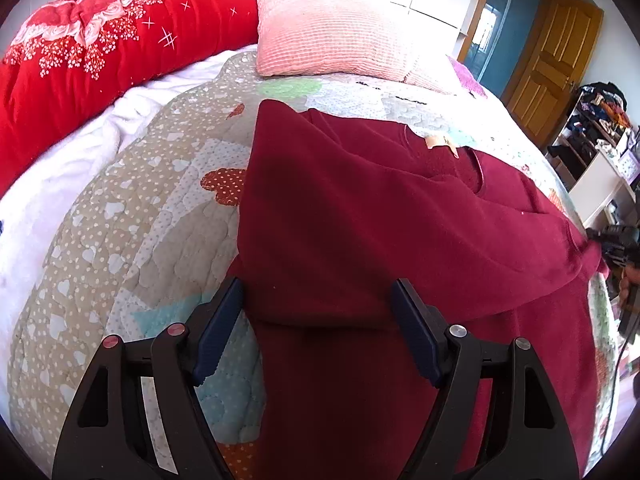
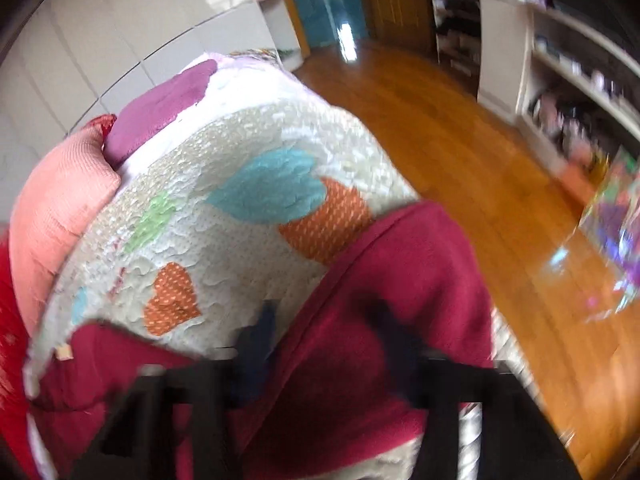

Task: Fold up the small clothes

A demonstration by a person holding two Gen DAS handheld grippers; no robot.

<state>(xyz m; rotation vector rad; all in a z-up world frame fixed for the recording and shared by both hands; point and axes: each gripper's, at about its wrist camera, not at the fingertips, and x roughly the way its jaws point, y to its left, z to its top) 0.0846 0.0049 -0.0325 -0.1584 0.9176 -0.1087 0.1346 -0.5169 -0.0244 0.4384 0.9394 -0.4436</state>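
Observation:
A dark red sweater [image 1: 380, 220] lies on the patchwork quilt [image 1: 140, 240], its left side folded over the body, the collar with a tan tag [image 1: 440, 143] at the far end. My left gripper [image 1: 318, 316] is open just above the sweater's near part, holding nothing. My right gripper [image 1: 612, 244] shows at the sweater's right edge in the left wrist view. In the blurred right wrist view, my right gripper [image 2: 324, 340] looks open, with a raised fold of the sweater [image 2: 380, 300] lying between its fingers.
A pink pillow [image 1: 332, 32] and a red floral duvet [image 1: 80, 52] lie at the head of the bed. Right of the bed are a wooden floor [image 2: 460, 160], white shelves [image 2: 560, 80] full of items, and a wooden door [image 1: 552, 64].

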